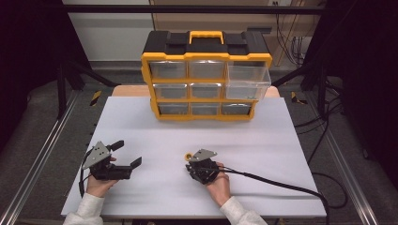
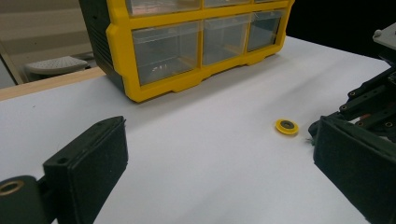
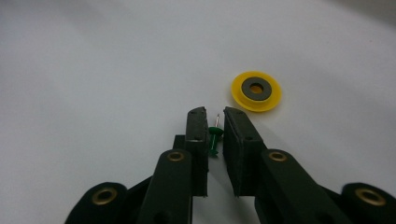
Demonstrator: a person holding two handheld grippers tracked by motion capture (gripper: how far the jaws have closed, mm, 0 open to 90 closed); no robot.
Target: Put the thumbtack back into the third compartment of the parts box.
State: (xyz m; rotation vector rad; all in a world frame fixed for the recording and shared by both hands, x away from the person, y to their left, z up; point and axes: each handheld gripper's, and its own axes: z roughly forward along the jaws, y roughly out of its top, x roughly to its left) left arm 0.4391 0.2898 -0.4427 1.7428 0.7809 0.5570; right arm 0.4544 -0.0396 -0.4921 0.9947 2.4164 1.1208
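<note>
A green push pin (image 3: 215, 137) lies between the pads of my right gripper (image 3: 215, 114), which is shut on it just above the white table. A small yellow disc with a dark ring (image 3: 256, 91) rests on the table just beyond the jaw tips, apart from them. In the high view my right gripper (image 1: 191, 164) sits at the centre front, with the yellow disc (image 1: 188, 156) at its tip. To the front left, my left gripper (image 1: 126, 153) is held open with nothing between its jaws. The left gripper view looks past the left gripper (image 2: 219, 158) to the yellow disc (image 2: 286, 126).
A yellow and black drawer organiser (image 1: 206, 75) stands at the back of the white table (image 1: 281, 140); its top right clear drawer (image 1: 248, 82) is pulled out. The organiser (image 2: 187, 42) faces the left gripper. Cables trail off the right side of the table.
</note>
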